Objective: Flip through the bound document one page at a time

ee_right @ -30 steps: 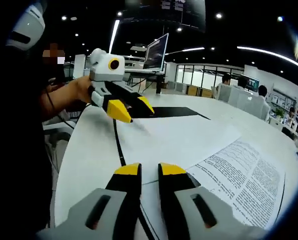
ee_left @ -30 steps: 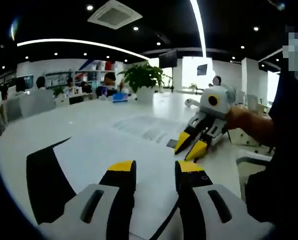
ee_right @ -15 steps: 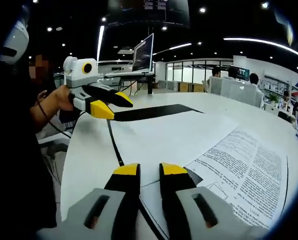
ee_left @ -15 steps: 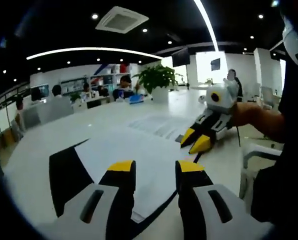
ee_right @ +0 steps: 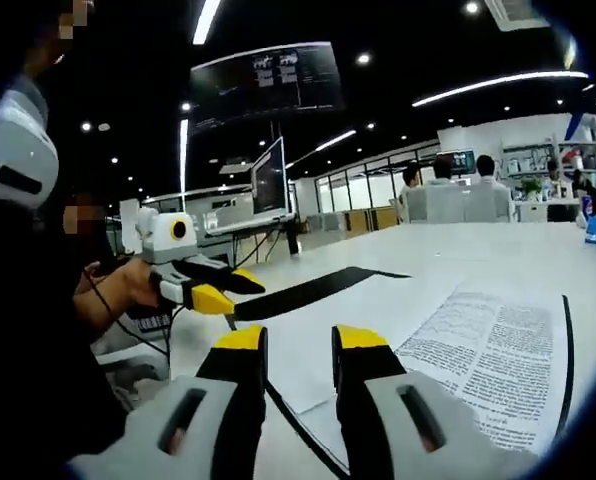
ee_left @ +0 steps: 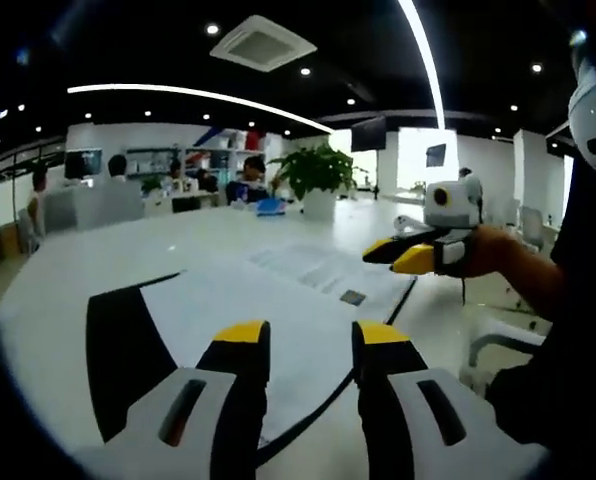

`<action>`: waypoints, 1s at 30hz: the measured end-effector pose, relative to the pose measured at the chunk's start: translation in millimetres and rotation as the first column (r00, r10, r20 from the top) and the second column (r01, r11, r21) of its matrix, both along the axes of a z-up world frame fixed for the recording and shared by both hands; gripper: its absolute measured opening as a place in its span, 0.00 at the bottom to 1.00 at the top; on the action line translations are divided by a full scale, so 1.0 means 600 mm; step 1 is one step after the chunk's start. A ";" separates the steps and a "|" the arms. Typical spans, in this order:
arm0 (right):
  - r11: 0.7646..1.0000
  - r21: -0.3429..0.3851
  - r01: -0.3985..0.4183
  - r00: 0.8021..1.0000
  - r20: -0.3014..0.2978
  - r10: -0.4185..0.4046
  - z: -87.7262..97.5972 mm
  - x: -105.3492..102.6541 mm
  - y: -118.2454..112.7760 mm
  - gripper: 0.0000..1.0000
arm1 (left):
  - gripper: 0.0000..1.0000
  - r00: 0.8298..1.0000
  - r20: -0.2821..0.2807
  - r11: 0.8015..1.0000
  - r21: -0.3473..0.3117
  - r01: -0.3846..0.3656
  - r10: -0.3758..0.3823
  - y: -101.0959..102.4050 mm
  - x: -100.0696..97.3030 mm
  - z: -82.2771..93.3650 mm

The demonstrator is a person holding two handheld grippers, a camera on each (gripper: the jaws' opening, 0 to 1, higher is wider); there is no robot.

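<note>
Two grippers up in the air, both with jaws a little apart, holding nothing: left gripper near the blank page, right gripper near the printed page. Bound document lying open and flat on white table.

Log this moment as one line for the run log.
left gripper: open, above blank page | right gripper: open, raised off table | bound document: lying open, printed page showing | contact: none

both grippers aloft, empty, slightly parted
</note>
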State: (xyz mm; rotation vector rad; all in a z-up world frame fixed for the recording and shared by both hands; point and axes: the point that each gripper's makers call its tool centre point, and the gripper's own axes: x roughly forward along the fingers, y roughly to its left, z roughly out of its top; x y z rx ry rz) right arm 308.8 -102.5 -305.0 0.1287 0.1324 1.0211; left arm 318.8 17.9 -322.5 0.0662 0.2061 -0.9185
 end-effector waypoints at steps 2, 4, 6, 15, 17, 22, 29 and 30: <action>1.000 0.008 0.016 1.000 -0.009 -0.015 0.004 -0.005 -0.015 0.26 | 0.33 1.000 0.003 1.000 0.005 0.002 -0.002 0.000 -0.001 0.000; 0.999 0.010 0.039 0.999 -0.010 -0.039 0.005 -0.006 -0.031 0.27 | 0.32 1.000 0.003 1.000 0.015 0.002 -0.002 -0.002 -0.006 -0.001; 0.998 0.010 0.069 0.998 0.003 -0.069 0.007 -0.010 -0.053 0.28 | 0.32 1.000 0.001 0.999 0.033 0.008 -0.008 -0.004 -0.011 -0.006; 0.984 -0.009 0.177 0.984 0.012 -0.177 0.021 -0.033 -0.151 0.32 | 0.31 1.000 -0.009 0.999 0.035 0.009 -0.008 -0.003 -0.012 -0.007; 0.979 -0.002 0.203 0.979 0.029 -0.203 0.032 -0.043 -0.172 0.33 | 0.31 1.000 -0.007 0.999 0.031 0.011 -0.011 -0.005 -0.013 -0.005; 0.959 -0.023 0.281 0.959 0.041 -0.280 0.032 -0.062 -0.228 0.34 | 0.31 1.000 -0.013 0.999 0.030 0.027 -0.027 -0.021 -0.017 -0.005; 0.931 -0.006 0.365 0.931 0.021 -0.365 0.025 -0.071 -0.290 0.34 | 0.31 0.998 -0.015 0.997 0.039 0.060 -0.060 -0.046 -0.018 -0.002; 0.929 0.002 0.371 0.929 0.016 -0.371 0.024 -0.072 -0.296 0.34 | 0.31 0.998 -0.016 0.997 0.042 0.064 -0.064 -0.050 -0.018 -0.002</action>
